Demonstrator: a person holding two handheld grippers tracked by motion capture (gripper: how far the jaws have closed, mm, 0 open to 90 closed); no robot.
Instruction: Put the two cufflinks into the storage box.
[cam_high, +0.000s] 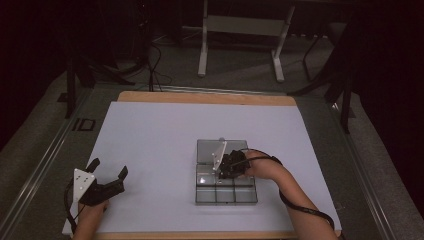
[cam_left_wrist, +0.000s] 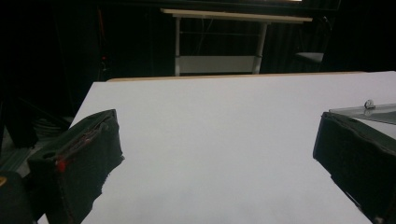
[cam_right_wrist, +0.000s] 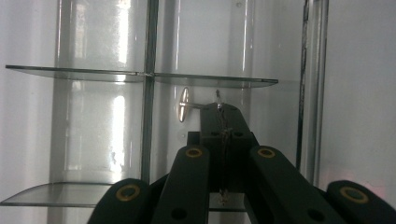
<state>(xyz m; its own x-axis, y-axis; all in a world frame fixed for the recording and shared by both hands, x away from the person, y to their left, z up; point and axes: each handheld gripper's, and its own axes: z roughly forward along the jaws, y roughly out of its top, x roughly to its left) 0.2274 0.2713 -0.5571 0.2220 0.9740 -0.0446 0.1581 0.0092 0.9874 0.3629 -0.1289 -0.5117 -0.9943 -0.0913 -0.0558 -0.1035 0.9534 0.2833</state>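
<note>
Right gripper view: right gripper (cam_right_wrist: 219, 108) clenched on small metal knob (cam_right_wrist: 184, 104) of clear, stiff, fragile plastic compartment box (cam_high: 250, 196); left gripper (cam_high: 108, 170) released

The clear box (cam_high: 226, 176) looked like glossy transparent plastic, its dividers smooth and shining with pale reflections. A small knob (cam_right_wrist: 184, 104) on it gleamed like polished metal. The table (cam_high: 150, 140) wore a matt white top, smooth and paper-like, edged with a strip of light wood. The right hand-held gripper (cam_right_wrist: 222, 112) was matt black plastic with brass-coloured rings at its joints. The left hand-held gripper (cam_high: 107, 173) had jaws wrapped in rough black cloth-like padding and carried a flat grey plate.
</note>
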